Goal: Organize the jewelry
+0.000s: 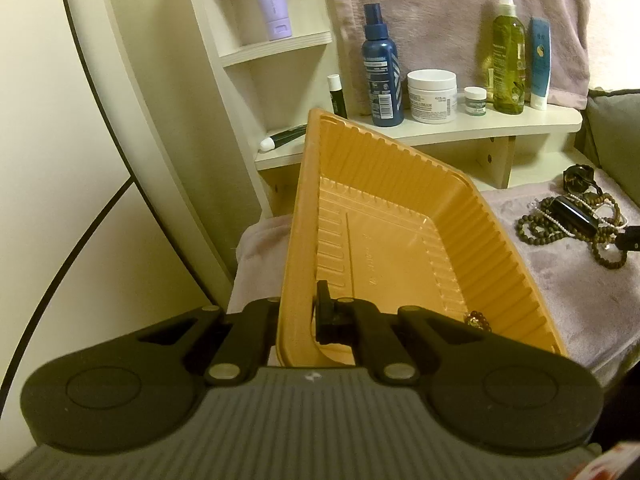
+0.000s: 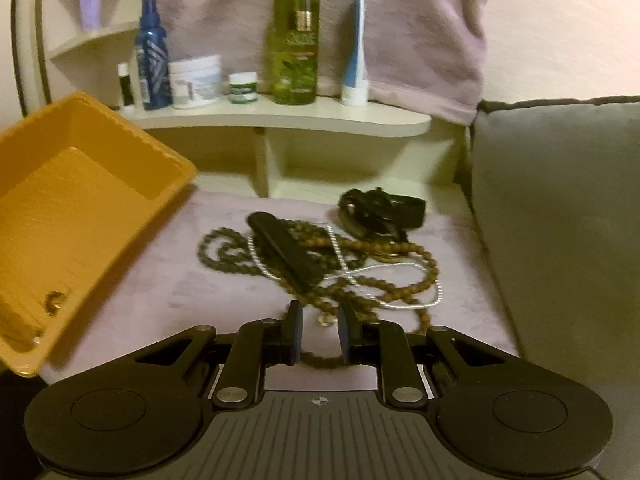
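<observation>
My left gripper [image 1: 298, 312] is shut on the near rim of an orange plastic tray [image 1: 384, 208] and holds it tilted above the pink cloth. A small beaded piece [image 1: 478, 320] lies in the tray's near corner, and shows in the right wrist view [image 2: 54, 300] too. The tray shows at the left in the right wrist view [image 2: 80, 200]. My right gripper [image 2: 319, 326] is open, just short of a tangle of brown bead strands [image 2: 384, 280], a white pearl chain [image 2: 340, 256], a black bar-shaped piece [image 2: 286, 250] and a black watch [image 2: 380, 208]. The pile also shows far right in the left wrist view [image 1: 572, 220].
A cream shelf [image 2: 280, 118] behind holds a blue spray bottle [image 1: 380, 68], white jars [image 1: 432, 94], a green bottle [image 2: 295, 40] and tubes. A grey cushion [image 2: 560, 220] borders the cloth on the right. A round mirror edge [image 1: 100, 92] stands at the left.
</observation>
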### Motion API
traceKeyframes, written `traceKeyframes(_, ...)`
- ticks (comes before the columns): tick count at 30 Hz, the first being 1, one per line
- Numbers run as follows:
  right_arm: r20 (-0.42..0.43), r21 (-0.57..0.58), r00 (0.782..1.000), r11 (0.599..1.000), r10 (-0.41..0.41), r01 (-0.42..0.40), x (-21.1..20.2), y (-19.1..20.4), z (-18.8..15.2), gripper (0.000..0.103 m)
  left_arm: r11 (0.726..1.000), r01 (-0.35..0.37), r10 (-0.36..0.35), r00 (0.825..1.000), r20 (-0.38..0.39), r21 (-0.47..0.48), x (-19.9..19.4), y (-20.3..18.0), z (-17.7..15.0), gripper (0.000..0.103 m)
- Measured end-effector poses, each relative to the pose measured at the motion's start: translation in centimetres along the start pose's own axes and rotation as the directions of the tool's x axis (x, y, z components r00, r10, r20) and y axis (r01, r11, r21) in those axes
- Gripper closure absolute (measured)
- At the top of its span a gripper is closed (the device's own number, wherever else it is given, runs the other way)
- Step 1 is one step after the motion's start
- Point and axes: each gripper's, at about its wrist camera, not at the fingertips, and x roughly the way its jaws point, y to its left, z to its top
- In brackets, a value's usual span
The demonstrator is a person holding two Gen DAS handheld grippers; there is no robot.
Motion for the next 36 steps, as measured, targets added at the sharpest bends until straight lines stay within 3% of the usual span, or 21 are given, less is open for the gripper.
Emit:
traceKeyframes(20,-0.038,-0.024,0.998,0.999,-0.048,0.047,3.4,0.8,-0.7,0.084,1.0,-0.001,0.001,1.0,-0.011,0.001,0.1,0.2,0.0,0.1)
traceKeyframes(22,-0.037,-0.023,0.998,0.999,-0.048,0.047,3.4,0.8,-0.8,0.085,1.0,0.0,0.001,1.0,-0.011,0.001,0.1,0.2,0.0,0.1)
traceKeyframes(24,-0.042,-0.023,0.998,0.999,-0.04,0.039,3.4,0.8,-0.7,0.095,1.0,-0.001,0.001,1.0,-0.011,0.001,0.1,0.2,0.0,0.1)
traceKeyframes(30,-0.017,-0.043,0.999,0.998,-0.048,0.047,2.6,1.1,-0.3,0.095,1.0,-0.001,0.001,1.0,-0.012,0.0,0.1,0.1,0.0,0.1)
traceKeyframes(36,0.042,-0.048,0.999,0.998,0.032,-0.03,0.3,2.4,1.5,0.095,1.0,-0.002,0.002,1.0,-0.01,0.0,0.1,0.1,0.0,0.1)
